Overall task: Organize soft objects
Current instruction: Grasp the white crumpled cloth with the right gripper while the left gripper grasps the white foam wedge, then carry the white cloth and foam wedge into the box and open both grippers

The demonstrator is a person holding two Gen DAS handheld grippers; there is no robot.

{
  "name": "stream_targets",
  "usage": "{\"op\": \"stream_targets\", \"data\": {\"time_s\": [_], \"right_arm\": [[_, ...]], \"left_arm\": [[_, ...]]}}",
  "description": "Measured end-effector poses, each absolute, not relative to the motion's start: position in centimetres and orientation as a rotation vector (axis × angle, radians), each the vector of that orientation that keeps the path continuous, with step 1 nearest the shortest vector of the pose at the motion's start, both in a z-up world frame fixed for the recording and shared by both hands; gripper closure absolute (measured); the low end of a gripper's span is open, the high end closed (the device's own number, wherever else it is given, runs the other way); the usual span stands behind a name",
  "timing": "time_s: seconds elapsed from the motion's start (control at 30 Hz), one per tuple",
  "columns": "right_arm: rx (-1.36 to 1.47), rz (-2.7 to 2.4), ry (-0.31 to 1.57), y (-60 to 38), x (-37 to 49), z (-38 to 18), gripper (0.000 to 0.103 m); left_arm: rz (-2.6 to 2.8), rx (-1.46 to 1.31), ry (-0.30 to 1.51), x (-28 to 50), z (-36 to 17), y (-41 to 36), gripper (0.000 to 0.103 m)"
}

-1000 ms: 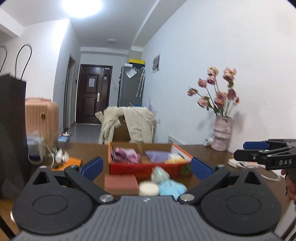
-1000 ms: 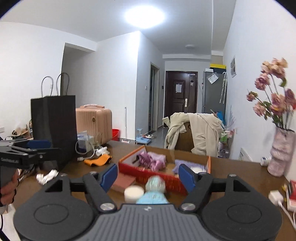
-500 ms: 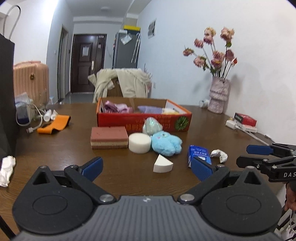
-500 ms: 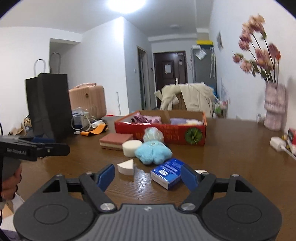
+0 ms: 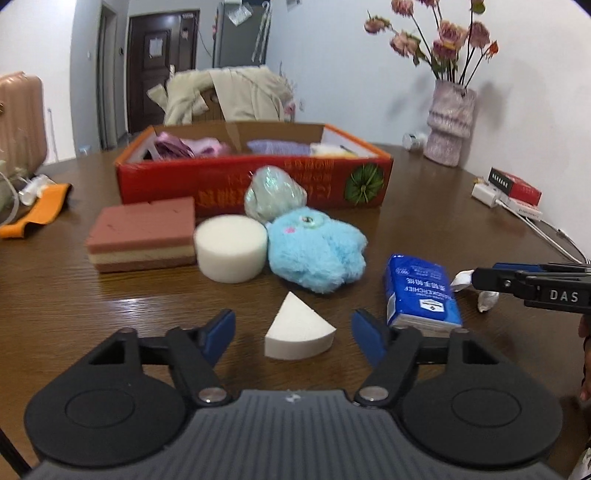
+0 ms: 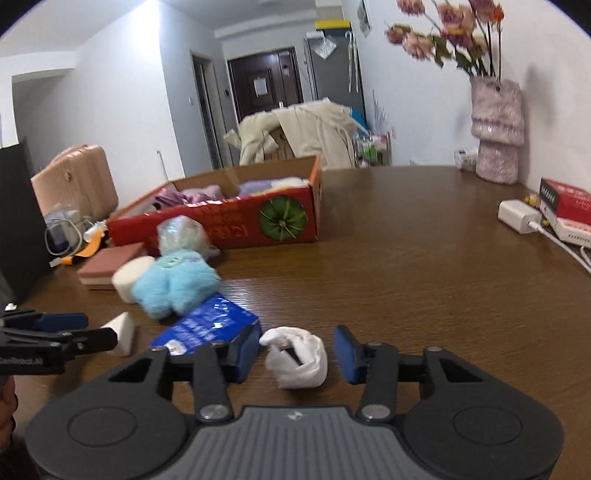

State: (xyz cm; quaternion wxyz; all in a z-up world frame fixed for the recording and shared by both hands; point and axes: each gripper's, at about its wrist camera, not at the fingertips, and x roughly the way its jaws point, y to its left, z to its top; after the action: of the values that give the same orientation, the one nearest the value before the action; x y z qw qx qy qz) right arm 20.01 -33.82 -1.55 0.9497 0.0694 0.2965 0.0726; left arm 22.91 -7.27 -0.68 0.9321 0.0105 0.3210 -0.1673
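You see a brown wooden table (image 5: 110, 295) filling the lower half of both views. Behind it, at upper centre, a chair carries a beige coat (image 5: 225, 92). Further back stands a dark door (image 5: 155, 66) and a grey fridge (image 6: 332, 66). The walls (image 5: 351, 74) are white. At upper right a pink vase (image 6: 496, 136) holds pink flowers (image 5: 443, 33). At the left a pink suitcase (image 6: 77, 177) stands.

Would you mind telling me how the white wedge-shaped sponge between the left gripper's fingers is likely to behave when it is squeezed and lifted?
The wedge sponge looks like matte foam, so it probably compresses and weighs little. Resting on a flat face, it seems unlikely to roll.
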Motion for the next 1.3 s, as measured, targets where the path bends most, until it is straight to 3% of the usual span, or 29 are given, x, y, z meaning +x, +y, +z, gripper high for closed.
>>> {"op": "stream_targets", "data": {"time_s": [0.1,0.2,0.43,0.93,1.1,1.3], "right_arm": [[0.156,0.157,0.635,-33.9,21.2,-2.4,0.076],[0.168,0.148,0.637,-34.0,21.7,-2.9,0.080],[0.175,0.108,0.631,-33.8,21.7,-2.5,0.084],[0.107,0.155,0.534,-30.5,19.8,1.5,0.084],[0.098,0.228,0.508,-29.3,22.3,3.8,0.084],[0.010,0.357,0.456,-27.7,31.0,8.6,0.084]], "left_arm": [[-0.362,0.017,0.688,24.0,-1.4,-7.5,0.059],[-0.386,0.005,0.680,24.4,-1.5,-7.3,0.068],[-0.415,-0.011,0.670,24.5,-1.0,-6.7,0.073],[-0.395,-0.080,0.518,21.4,3.5,-1.3,0.073],[-0.454,-0.131,0.469,25.6,7.1,0.4,0.073],[-0.475,-0.119,0.467,36.8,11.5,-0.9,0.072]]}}
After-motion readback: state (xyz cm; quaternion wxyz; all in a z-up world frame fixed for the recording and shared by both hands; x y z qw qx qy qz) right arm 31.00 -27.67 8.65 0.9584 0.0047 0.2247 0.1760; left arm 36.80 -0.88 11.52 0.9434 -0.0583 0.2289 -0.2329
